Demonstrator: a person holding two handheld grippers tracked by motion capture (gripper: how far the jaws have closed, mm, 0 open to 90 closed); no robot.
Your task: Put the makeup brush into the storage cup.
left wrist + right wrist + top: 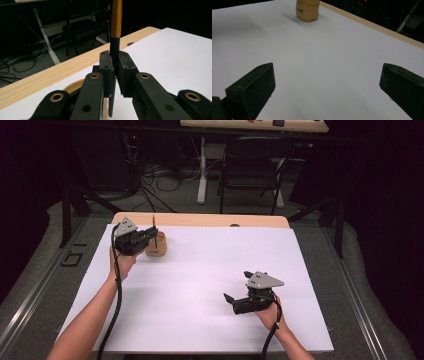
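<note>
1. Pen (115,37), thin with a dark blue bottom and a gold top, stands upright, pinched tight by the left gripper (150,236) in the upper left of the high view.
2. Just beside it sits a small round tan wooden cup (156,248) on the white sheet (210,270).
3. Lower right, the right gripper (235,296) has its jaws spread wide around nothing.

Small dark mark on the tan cup (307,10) — too blurred to read.
</note>
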